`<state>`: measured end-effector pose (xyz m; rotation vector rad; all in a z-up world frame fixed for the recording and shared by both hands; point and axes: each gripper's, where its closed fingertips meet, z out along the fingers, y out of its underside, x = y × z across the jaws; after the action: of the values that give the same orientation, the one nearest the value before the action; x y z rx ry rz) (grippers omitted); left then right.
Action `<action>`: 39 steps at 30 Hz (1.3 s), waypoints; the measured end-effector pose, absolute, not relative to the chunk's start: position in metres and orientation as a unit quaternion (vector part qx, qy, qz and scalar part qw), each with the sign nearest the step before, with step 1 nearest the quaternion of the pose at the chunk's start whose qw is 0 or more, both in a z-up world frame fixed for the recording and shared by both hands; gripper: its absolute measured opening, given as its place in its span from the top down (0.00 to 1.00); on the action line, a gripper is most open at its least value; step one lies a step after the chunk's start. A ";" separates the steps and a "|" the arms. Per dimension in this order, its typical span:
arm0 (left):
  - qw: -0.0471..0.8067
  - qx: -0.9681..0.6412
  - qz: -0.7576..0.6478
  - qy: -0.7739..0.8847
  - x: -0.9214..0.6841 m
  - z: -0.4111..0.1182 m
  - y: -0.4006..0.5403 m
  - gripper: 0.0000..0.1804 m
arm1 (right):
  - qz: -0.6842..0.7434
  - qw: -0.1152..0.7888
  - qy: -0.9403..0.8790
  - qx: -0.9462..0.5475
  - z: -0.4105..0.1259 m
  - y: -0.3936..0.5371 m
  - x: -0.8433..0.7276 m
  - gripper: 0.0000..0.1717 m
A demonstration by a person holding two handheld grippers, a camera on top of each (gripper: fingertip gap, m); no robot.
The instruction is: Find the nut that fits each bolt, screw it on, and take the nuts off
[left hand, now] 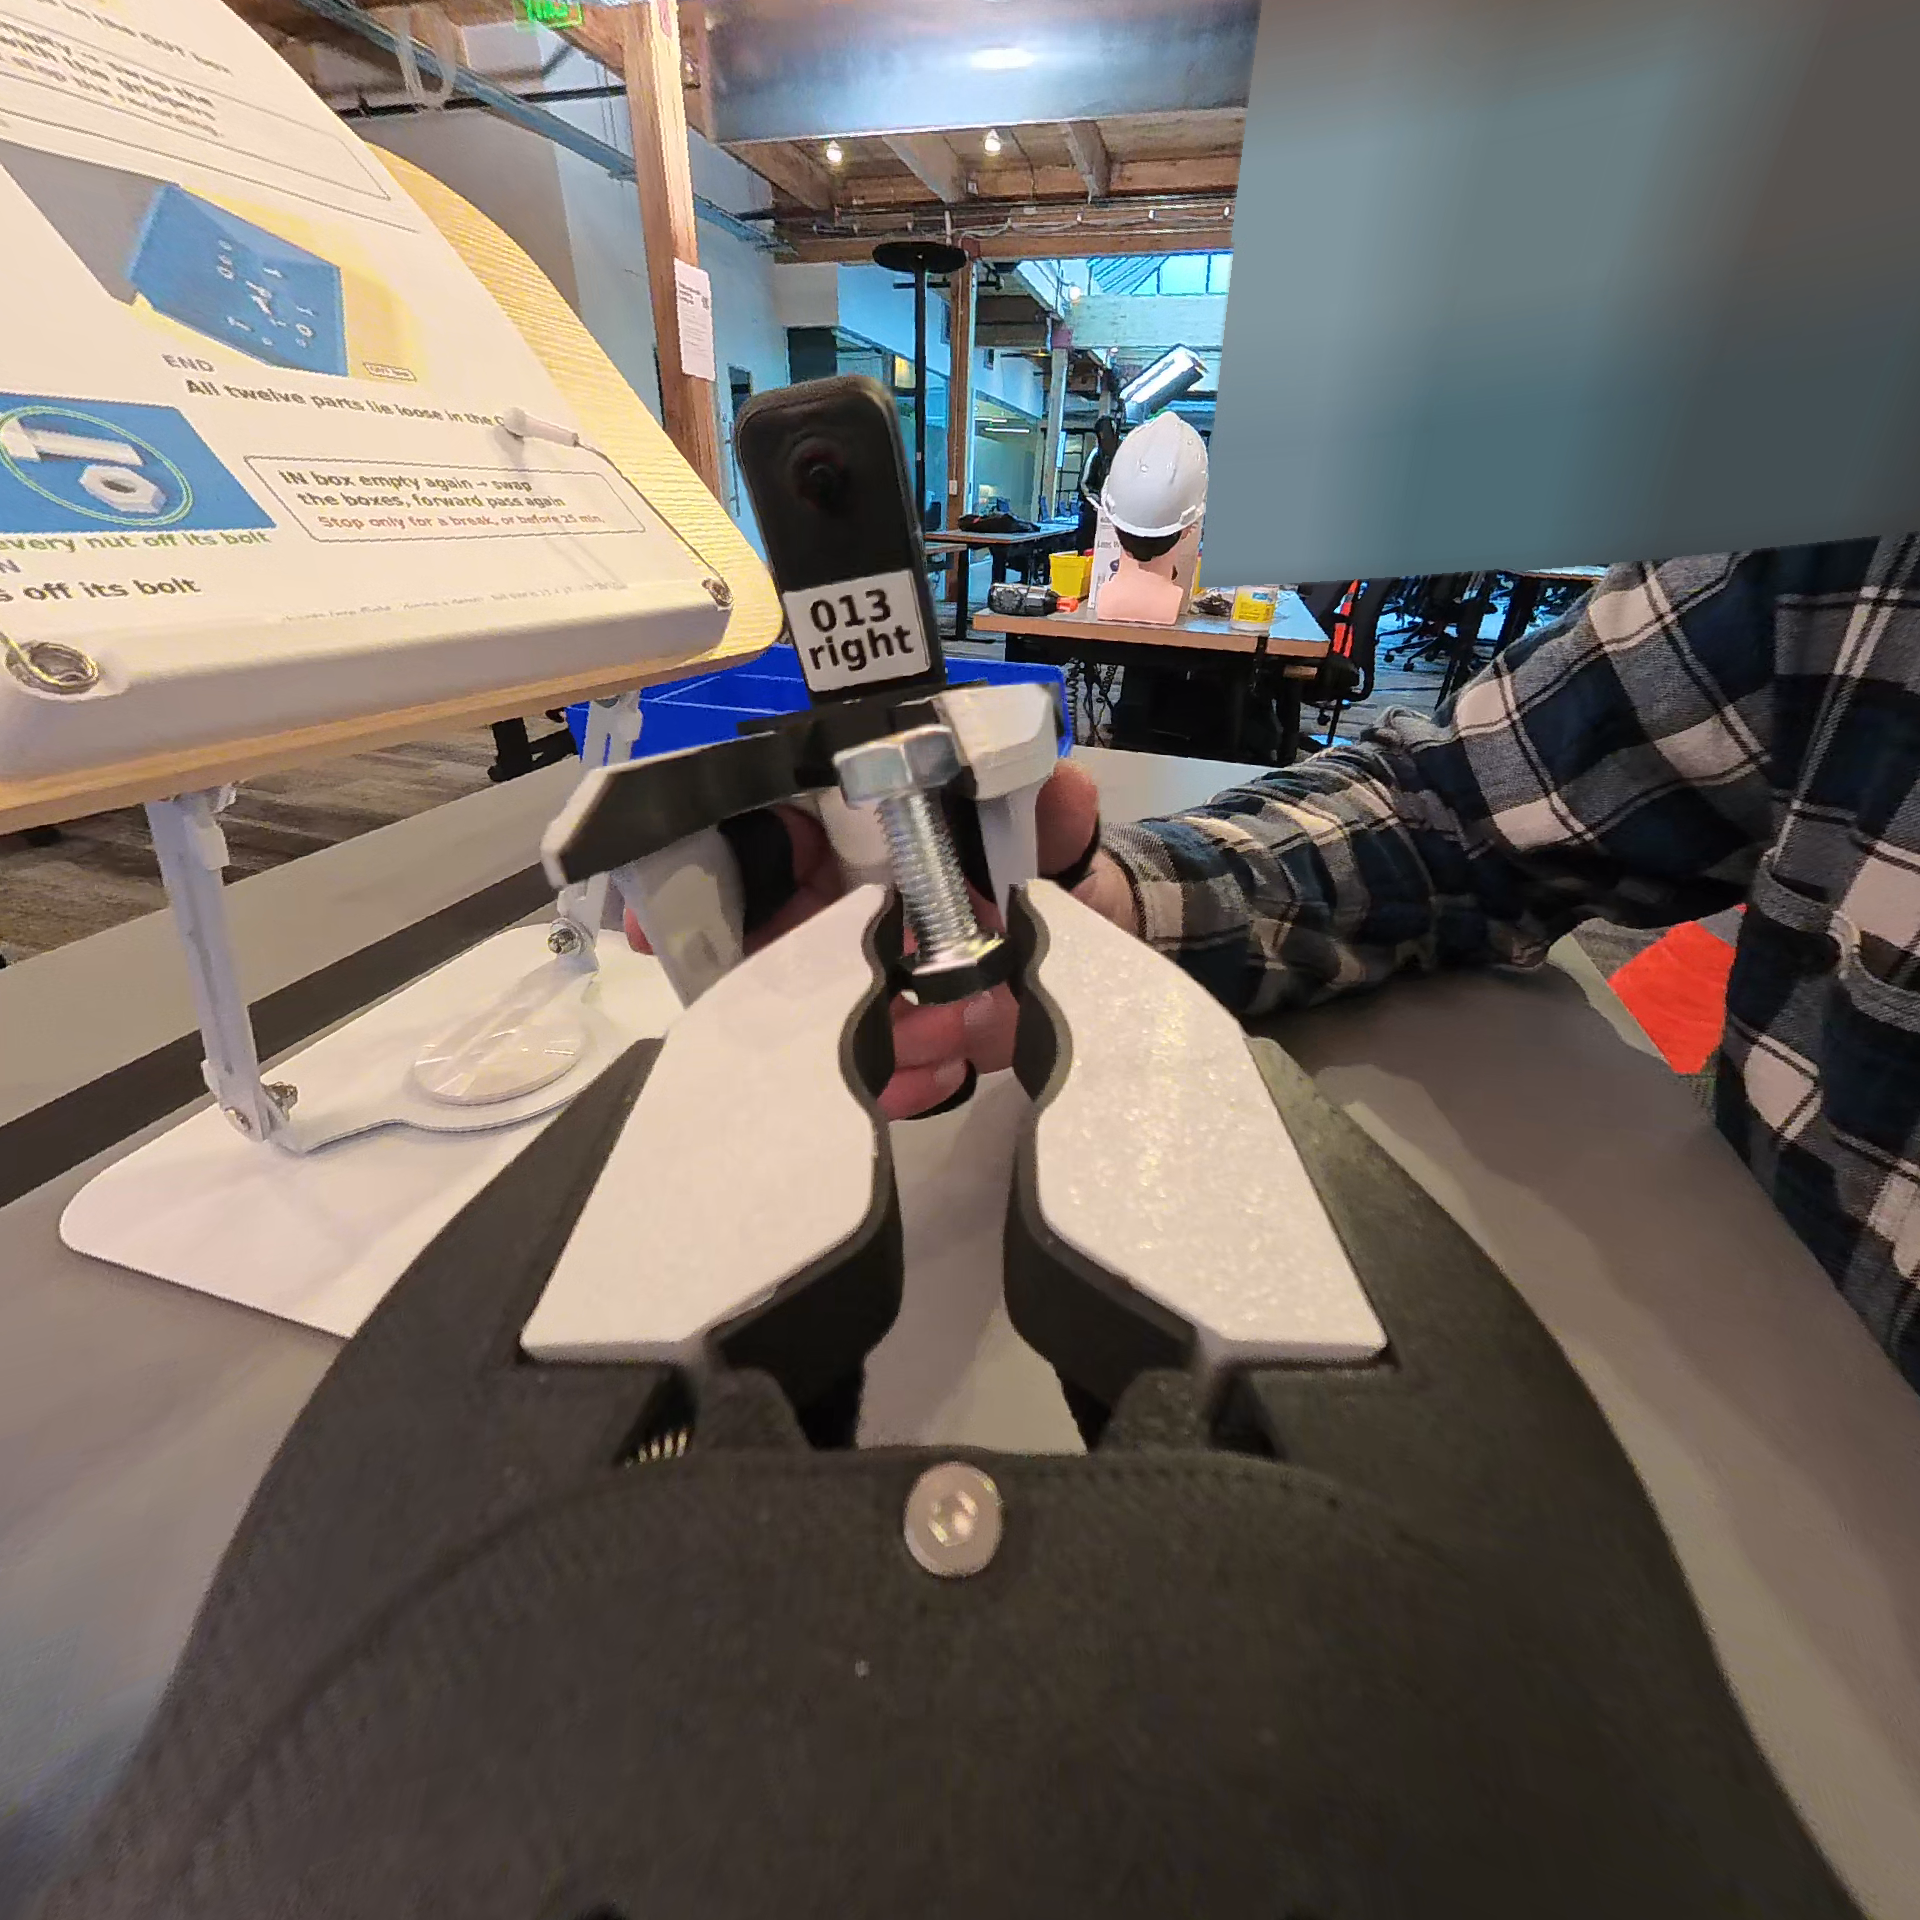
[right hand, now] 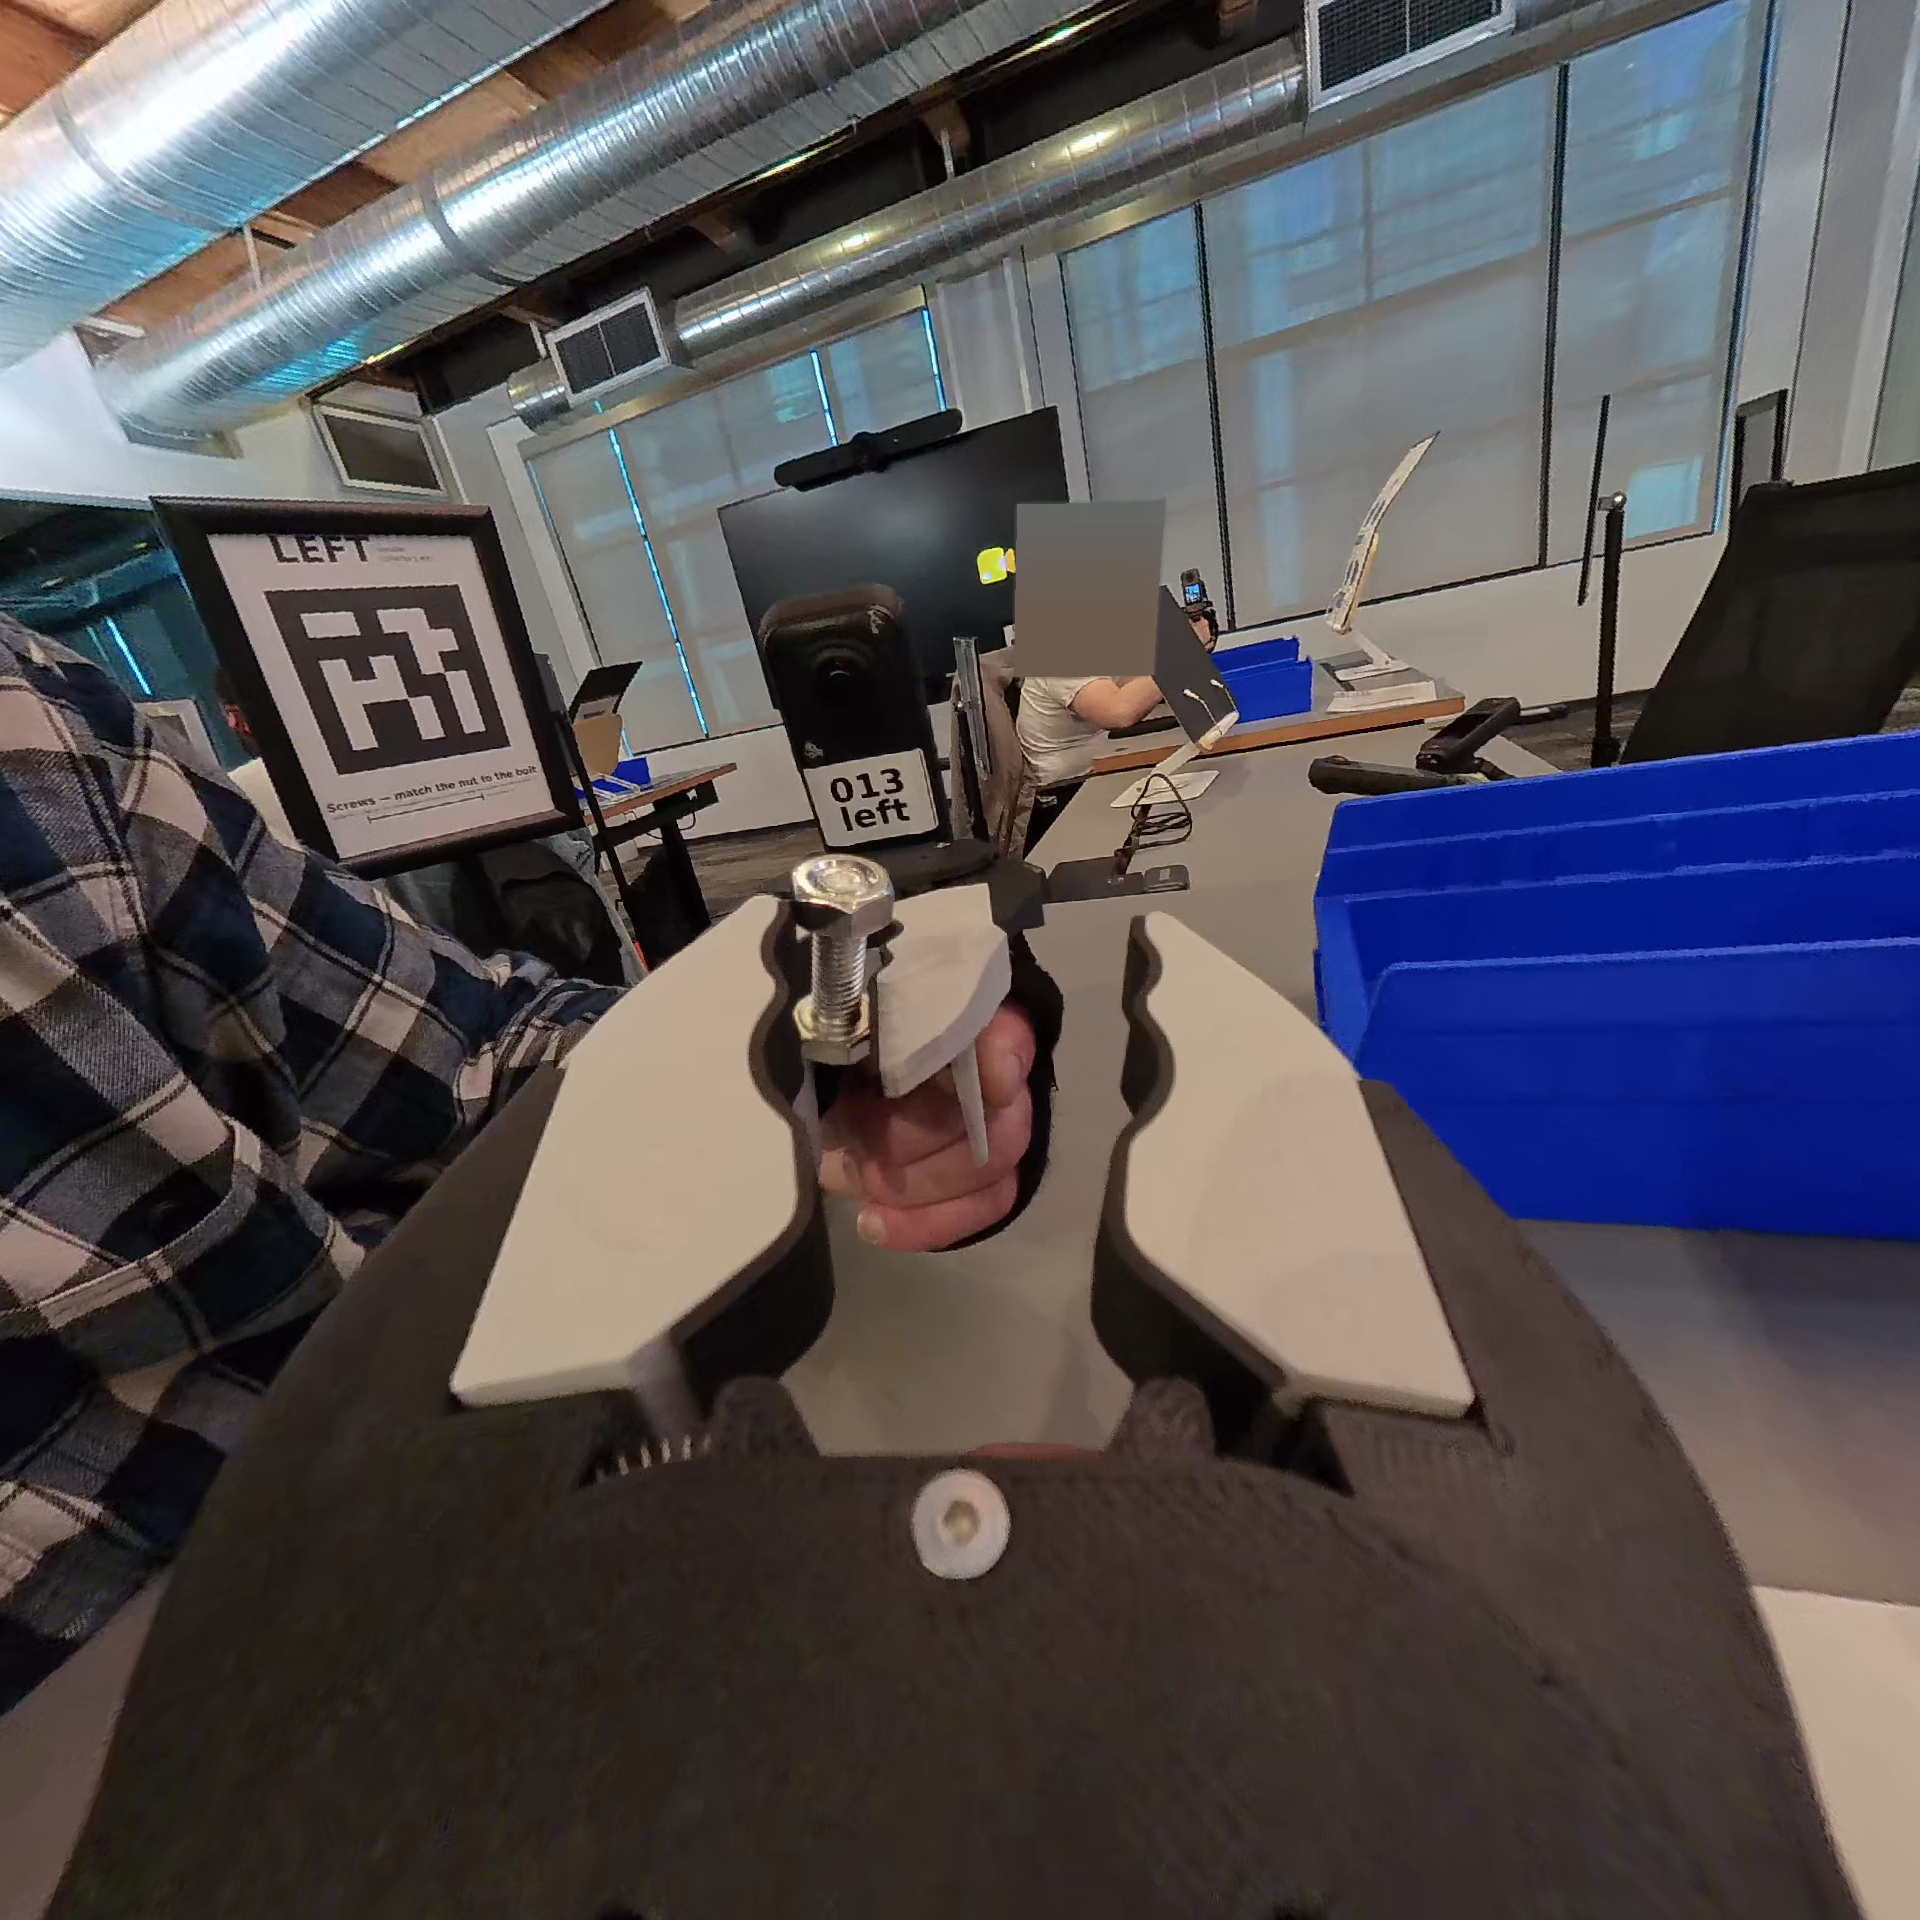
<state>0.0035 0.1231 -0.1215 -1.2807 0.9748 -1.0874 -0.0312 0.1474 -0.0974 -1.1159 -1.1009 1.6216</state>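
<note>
The left gripper [left hand: 951, 961] clamps the nut [left hand: 954, 964] so the upright bolt [left hand: 914, 842] can be turned, while the right gripper [right hand: 961, 997] stands released around its head

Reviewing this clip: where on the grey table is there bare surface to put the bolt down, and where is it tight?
Bare grey table runs between the left gripper, shut on the nut of the bolt, and the blue bin. Another strip lies right of that gripper, before the plaid sleeve. Crowded: the white stand base and between the two grippers.
</note>
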 end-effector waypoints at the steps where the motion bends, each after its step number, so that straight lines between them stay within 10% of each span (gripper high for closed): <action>1: 0.565 -0.545 -0.462 0.413 0.003 -0.121 0.123 0.90 | 0.649 0.429 -0.439 -0.449 -0.098 0.150 -0.030 0.64; 39: 0.568 -0.540 -0.460 0.417 0.002 -0.118 0.121 0.90 | 0.657 0.437 -0.416 -0.451 -0.099 0.164 -0.021 0.69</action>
<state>0.0019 0.1211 -0.1176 -1.2690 0.9803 -1.0799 -0.0213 0.1639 -0.0991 -1.1217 -1.0354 1.6348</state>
